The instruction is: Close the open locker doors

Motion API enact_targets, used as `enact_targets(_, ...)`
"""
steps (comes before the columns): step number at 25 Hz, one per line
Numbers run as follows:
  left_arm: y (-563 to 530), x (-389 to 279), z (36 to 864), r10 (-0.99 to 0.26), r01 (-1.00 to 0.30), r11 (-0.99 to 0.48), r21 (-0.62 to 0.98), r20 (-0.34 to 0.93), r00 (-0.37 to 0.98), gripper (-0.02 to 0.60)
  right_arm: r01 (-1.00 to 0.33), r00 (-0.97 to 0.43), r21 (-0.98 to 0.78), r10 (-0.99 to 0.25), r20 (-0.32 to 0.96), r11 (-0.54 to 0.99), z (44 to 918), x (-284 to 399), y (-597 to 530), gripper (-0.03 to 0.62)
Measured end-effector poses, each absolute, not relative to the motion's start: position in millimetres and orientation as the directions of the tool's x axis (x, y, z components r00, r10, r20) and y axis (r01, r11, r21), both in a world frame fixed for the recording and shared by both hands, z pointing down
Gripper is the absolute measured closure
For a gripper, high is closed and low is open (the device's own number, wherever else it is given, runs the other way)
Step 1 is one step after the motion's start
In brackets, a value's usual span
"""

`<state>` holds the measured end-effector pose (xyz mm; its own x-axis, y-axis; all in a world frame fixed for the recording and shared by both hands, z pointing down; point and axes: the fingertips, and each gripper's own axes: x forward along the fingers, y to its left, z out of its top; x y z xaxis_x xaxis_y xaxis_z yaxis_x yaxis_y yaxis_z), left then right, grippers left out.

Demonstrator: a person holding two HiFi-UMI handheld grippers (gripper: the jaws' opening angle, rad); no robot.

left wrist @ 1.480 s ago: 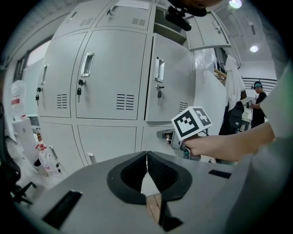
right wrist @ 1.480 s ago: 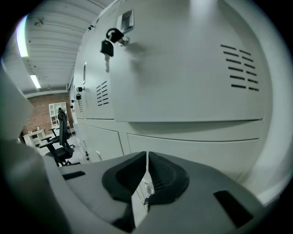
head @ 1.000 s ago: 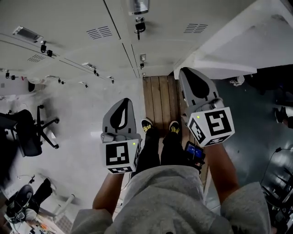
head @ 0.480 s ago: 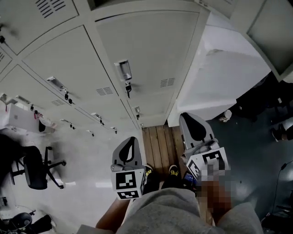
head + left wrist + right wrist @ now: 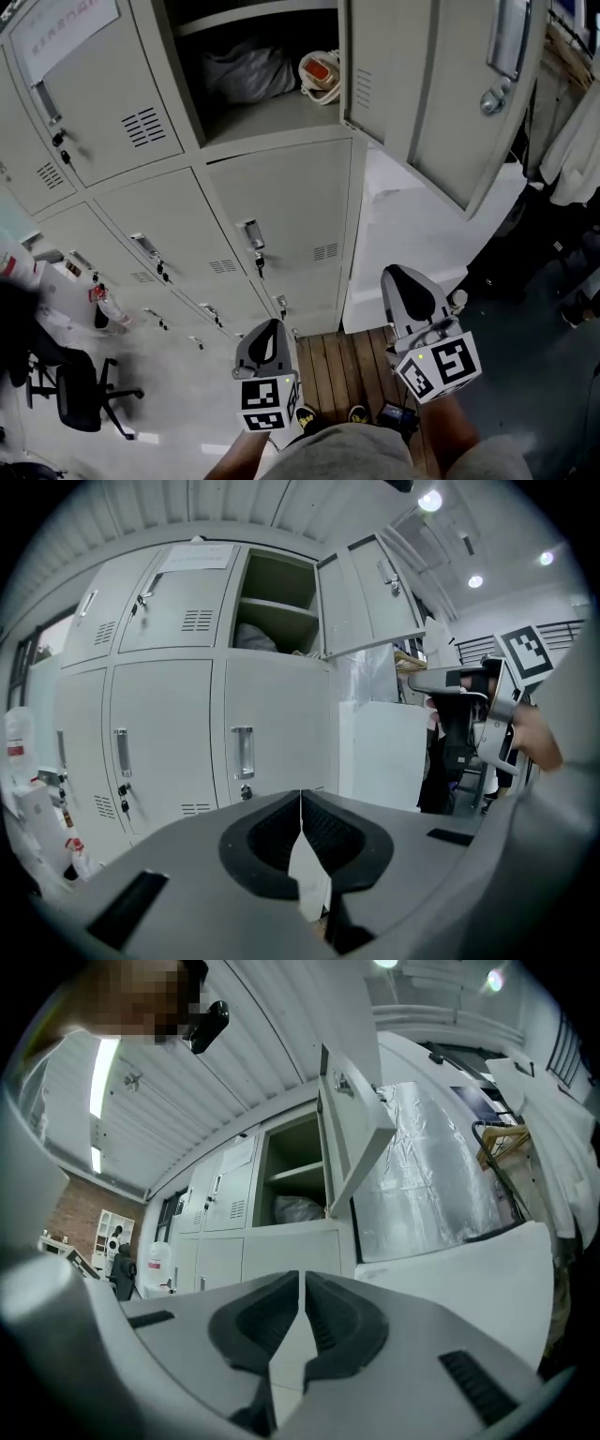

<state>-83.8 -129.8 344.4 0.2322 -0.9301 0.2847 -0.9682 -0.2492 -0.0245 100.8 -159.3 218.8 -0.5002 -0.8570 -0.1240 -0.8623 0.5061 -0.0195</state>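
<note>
The open locker door [image 5: 441, 94] is seen at twelve o'clock, well apart from the left gripper [image 5: 268, 330] and the right gripper [image 5: 403, 279]; both jaws are closed and empty.

Locker shelf [image 5: 277, 111] with a dark bag [image 5: 239, 70] beside a pale, orange-marked bundle [image 5: 321, 75].
</note>
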Motion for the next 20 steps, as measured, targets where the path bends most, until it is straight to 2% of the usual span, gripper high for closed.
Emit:
enact_targets(13, -140.7, -41.8, 302.0, -0.935, -0.961, -0.276, 0.007, 0.228, 0.27, 0.569, -0.851, -0.484, -0.046, -0.817, -0.314, 0.523, 136.7, 172.3, -149.2, 0.548)
enact_targets(16, -142.6, -31.0, 296.7, -0.938, -0.96, -0.279, 0.0, 0.216, 0.272, 0.569, -0.832, -0.505, -0.047, -0.789, -0.351, 0.553, 119.7, 183.8, -147.4, 0.476)
enact_targets(20, -142.6, -16.6, 291.3, -0.938, -0.958, -0.287, -0.005, 0.203, 0.28, 0.569, -0.812, -0.522, -0.045, -0.759, -0.39, 0.582, 104.6, 196.6, -145.0, 0.474)
